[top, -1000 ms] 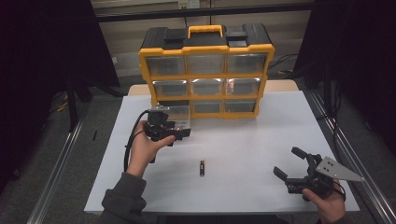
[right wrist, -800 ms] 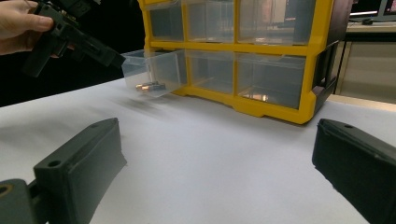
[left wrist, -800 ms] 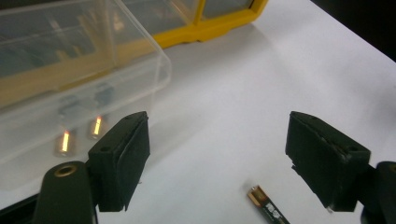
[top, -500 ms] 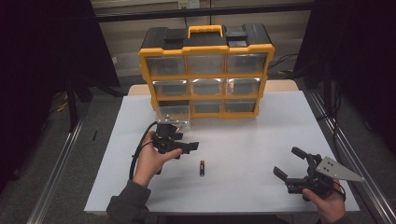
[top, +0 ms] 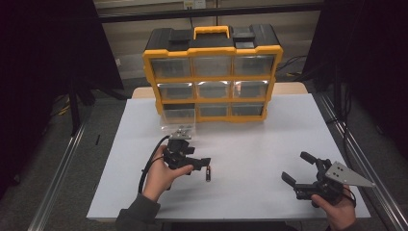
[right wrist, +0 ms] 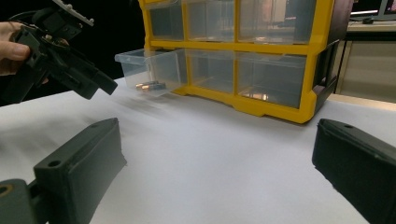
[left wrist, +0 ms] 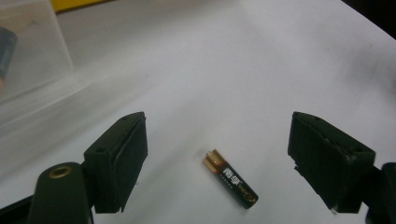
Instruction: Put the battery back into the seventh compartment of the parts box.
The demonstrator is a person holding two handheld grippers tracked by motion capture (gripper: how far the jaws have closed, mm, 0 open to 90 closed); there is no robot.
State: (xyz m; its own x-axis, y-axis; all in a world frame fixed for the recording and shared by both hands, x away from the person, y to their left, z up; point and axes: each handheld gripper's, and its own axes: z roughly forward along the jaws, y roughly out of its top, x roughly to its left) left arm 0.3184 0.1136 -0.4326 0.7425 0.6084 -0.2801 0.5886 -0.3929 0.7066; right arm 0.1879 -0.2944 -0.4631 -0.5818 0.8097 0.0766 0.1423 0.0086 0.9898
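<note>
Battery (left wrist: 230,178) loose mid-tabletop between spread jaws of left gripper (top: 198,163), ungrasped; drawer (right wrist: 150,70) out, holding cells; right gripper (top: 302,171) agape near right edge.

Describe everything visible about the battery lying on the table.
The battery is a small, slim cylinder with a dark wrapper bearing pale print and a gold-coloured band at one end. It lies flat on the white table, alone, touching nothing else. The left gripper hovers over it with jaws spread wide to either side, not touching it. In the high view it sits just right of that gripper.
</note>
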